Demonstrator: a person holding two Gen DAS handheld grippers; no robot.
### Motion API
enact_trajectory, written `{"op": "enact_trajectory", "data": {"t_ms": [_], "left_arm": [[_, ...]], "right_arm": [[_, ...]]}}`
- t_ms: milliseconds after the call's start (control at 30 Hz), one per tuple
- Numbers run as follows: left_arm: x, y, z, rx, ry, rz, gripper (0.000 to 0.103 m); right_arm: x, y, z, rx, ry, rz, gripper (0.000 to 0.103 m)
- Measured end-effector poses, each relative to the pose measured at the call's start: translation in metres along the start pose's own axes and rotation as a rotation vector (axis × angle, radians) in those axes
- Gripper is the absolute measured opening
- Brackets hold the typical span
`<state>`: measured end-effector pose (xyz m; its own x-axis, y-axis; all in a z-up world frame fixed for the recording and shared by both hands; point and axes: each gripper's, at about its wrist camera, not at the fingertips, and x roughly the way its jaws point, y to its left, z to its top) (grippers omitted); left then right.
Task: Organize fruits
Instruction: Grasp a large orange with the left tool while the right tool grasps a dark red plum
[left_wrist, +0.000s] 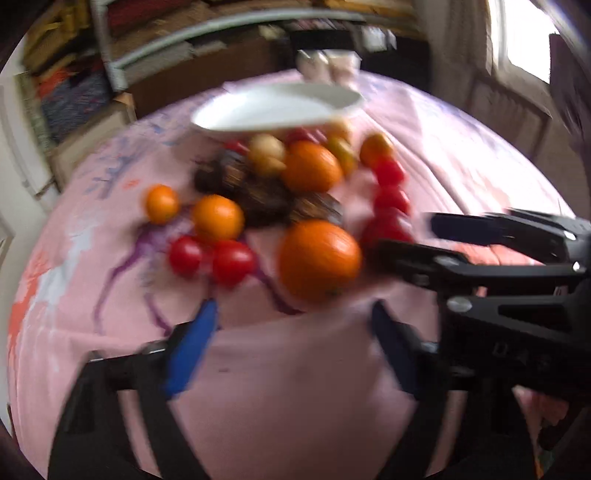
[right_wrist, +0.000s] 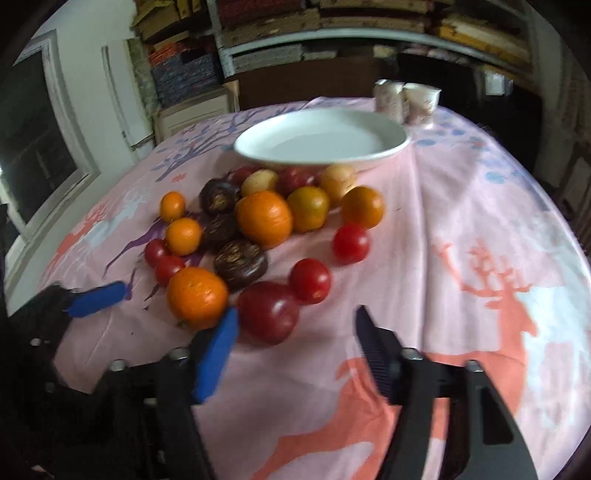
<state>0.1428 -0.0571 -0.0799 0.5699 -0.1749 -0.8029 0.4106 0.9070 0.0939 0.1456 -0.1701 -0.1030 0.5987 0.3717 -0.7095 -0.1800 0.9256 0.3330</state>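
Both tongs are released and carry nothing, the right tongs (right_wrist: 295, 328) just before a dark red fruit (right_wrist: 267, 312) and the left tongs (left_wrist: 291, 328) behind a large orange (left_wrist: 319, 258); nudged, the round fruits could roll across the bench (right_wrist: 461, 206), away from the empty plate (right_wrist: 391, 142).

fruits (right_wrist: 264, 219) before plate (right_wrist: 321, 142) | cups (right_wrist: 406, 99) behind, seemingly two
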Motion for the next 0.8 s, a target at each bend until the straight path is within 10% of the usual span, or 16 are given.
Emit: {"op": "enact_trajectory", "data": {"t_ms": [100, 700, 800], "left_arm": [[0.003, 0.018, 0.011, -0.095, -0.009, -0.119, 0.038], [-0.026, 0.028, 0.032, -0.061, -0.173, -0.221, 0.028], [-0.022, 0.031, 0.037, -0.074, -0.184, -0.232, 0.043]], "right_arm": [[0.0, 0.004, 0.001, 0.015, -0.008, -0.015, 0.036], [-0.058, -0.036, 0.017, 0.126, -0.186, -0.011, 0.035], [-0.061, -0.046, 0.015, 0.15, -0.198, -0.01, 0.035]]}}
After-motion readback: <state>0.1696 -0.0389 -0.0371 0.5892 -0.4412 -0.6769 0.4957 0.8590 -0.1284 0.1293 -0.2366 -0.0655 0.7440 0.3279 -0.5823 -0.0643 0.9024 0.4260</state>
